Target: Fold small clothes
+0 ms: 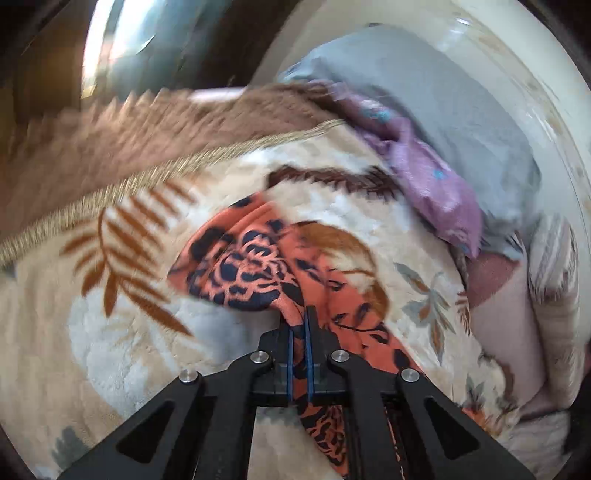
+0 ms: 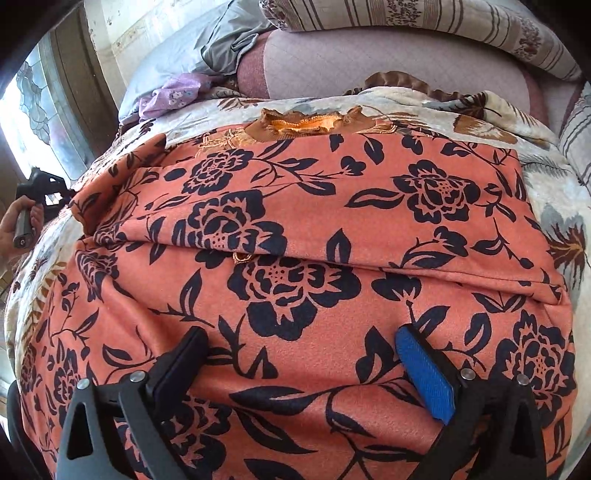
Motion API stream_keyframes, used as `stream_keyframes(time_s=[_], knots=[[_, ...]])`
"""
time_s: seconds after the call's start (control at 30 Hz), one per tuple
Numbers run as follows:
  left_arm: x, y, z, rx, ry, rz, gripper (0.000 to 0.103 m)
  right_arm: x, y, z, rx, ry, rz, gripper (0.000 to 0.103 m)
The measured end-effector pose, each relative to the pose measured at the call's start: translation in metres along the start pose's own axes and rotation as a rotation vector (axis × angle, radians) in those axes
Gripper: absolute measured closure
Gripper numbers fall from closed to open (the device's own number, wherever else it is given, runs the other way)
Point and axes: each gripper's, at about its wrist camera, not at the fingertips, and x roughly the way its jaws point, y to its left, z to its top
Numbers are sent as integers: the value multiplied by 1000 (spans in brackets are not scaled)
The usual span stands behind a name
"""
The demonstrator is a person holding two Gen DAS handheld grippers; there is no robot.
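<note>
Left wrist view: the left gripper (image 1: pixel 300 325) has its two black fingers with blue pads (image 1: pixel 308 350) drawn together, pinching a fold of the orange garment (image 1: pixel 240 269) printed with dark navy flowers. The cloth runs from between the pads up and to the left in a bunched lobe, and another strip of it trails down past the fingers toward the lower edge. The garment lies on a cream plush blanket (image 1: pixel 129 332) with rust-coloured leaf prints and a brown fringed border. Beyond the blanket, at the upper right, sit a crumpled purple cloth (image 1: pixel 432 177) and a grey cloth (image 1: pixel 424 92), touching each other. The picture is blurred, so finer detail is unclear

Right wrist view: the right gripper (image 2: pixel 301 354) hangs over the orange garment (image 2: pixel 314 206) with its fingers spread wide, one black finger at the left and one with a blue pad (image 2: pixel 424 373) at the right; nothing is clamped between them, only flat cloth lies beneath. The garment covers most of the view, spread over the blanket (image 2: pixel 546 206), with a horizontal fold across its middle and a brown frilled neckline (image 2: pixel 310 123) at its far edge. At the far left a hand (image 2: pixel 14 225) grips the handle of the other gripper. A striped pillow (image 2: pixel 424 18) lies across the top
</note>
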Motion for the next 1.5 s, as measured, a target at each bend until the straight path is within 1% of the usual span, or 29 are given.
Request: stream_keyframes(time_s=[0.07, 0.13, 0.17, 0.23, 0.27, 0.3, 0.33, 0.37, 0.4, 0.47, 0.5, 0.53, 0.63, 0.7, 0.77, 0.8, 0.9, 0.93, 0.97, 1.03, 1.1, 1.17, 1.2, 1.27, 1.3, 1.37, 1.4, 1.43, 1.5], knots=[[-43, -70, -14, 271, -128, -11, 98, 0, -1, 0, 4, -2, 5, 1], [-84, -140, -46, 515, -227, -77, 98, -1, -2, 0, 10, -5, 11, 1], [-100, -173, -67, 621, -258, -119, 98, -1, -2, 0, 13, -7, 15, 1], [-118, -231, -113, 783, -263, -216, 97, -2, -3, 0, 20, -10, 23, 1], [-120, -255, -140, 850, -231, -273, 97, -3, -3, 0, 24, -12, 27, 1], [-115, -276, -167, 910, -167, -322, 92, -3, -4, 0, 29, -14, 35, 1], [-106, -290, -195, 961, -87, -359, 67, -4, -6, 1, 40, -17, 48, 1], [-91, -301, -221, 998, -2, -372, 31, -6, -10, 1, 59, -20, 68, 1], [-74, -304, -245, 1013, 76, -361, 25, -8, -15, 2, 84, -24, 95, 1], [-40, -294, -274, 988, 229, -287, 27, -14, -27, 5, 162, -23, 160, 1], [-31, -283, -279, 956, 280, -248, 27, -18, -35, 7, 217, -16, 193, 1], [-31, -270, -275, 909, 289, -235, 27, -23, -43, 9, 277, -9, 229, 1], [-57, -231, -248, 753, 239, -254, 27, -36, -68, 18, 427, -42, 342, 1], [-74, -207, -230, 665, 197, -267, 27, -36, -80, 31, 517, -58, 408, 1], [-84, -184, -218, 588, 169, -247, 26, -24, -88, 45, 606, -45, 470, 1], [-85, -172, -215, 553, 166, -233, 26, -15, -90, 53, 632, -21, 473, 1], [-82, -138, -215, 450, 182, -203, 26, 15, -86, 74, 634, 61, 394, 2], [-82, -127, -216, 424, 187, -190, 26, 24, -80, 80, 621, 95, 376, 5], [-81, -116, -217, 401, 191, -179, 26, 31, -73, 87, 589, 120, 349, 13], [-80, -100, -218, 361, 198, -164, 26, 38, -52, 100, 463, 161, 228, 34], [-78, -87, -216, 320, 208, -151, 26, 42, -33, 110, 358, 212, 151, 83], [-75, -80, -214, 292, 213, -144, 26, 32, -14, 126, 227, 201, 80, 91], [-74, -78, -213, 283, 210, -144, 26, 19, -5, 136, 163, 169, 40, 91], [-75, -77, -211, 280, 200, -145, 26, -20, 6, 156, 63, 60, -28, 92], [-76, -77, -210, 281, 193, -147, 26, -43, 5, 163, 37, -1, -56, 92], [-77, -78, -208, 284, 178, -152, 26, -81, -13, 168, 48, -93, -108, 92], [-78, -77, -205, 284, 174, -153, 26, -92, -28, 164, 77, -121, -138, 92], [-76, -78, -202, 281, 174, -154, 25, -95, -45, 157, 114, -118, -148, 92], [-64, -87, -199, 276, 192, -153, 23, -76, -79, 134, 169, -42, -98, 92]])
